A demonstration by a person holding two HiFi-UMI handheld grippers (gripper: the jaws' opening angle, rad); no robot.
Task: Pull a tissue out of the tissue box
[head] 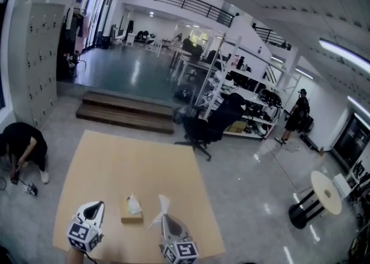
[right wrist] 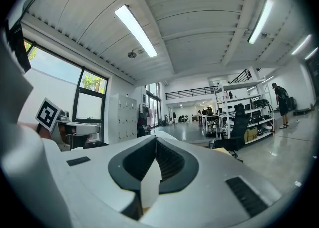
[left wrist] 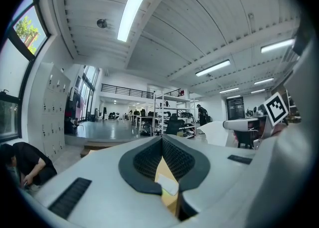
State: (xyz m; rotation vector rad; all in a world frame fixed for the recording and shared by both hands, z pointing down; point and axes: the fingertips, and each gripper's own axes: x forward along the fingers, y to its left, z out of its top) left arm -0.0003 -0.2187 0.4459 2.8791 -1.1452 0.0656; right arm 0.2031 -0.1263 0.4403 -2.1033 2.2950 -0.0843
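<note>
On the tan table (head: 133,159) near its front edge stands a small brown tissue box (head: 132,215) with a white tissue (head: 133,203) poking up from its top. Right of the box, my right gripper (head: 164,218) is shut on a separate white tissue (head: 161,208) that hangs free above the table. In the right gripper view the sheet (right wrist: 149,184) shows pinched between the dark pads of that gripper (right wrist: 155,140). My left gripper (head: 99,205) sits left of the box, apart from it. Its jaws (left wrist: 162,139) meet at the tips, with only the tabletop showing below them.
A black office chair (head: 211,123) stands just beyond the table's far right corner. Wooden steps (head: 127,111) lie behind the table. A person crouches on the floor at the left (head: 23,147). Another stands far right (head: 298,115). A round white side table (head: 324,190) is at the right.
</note>
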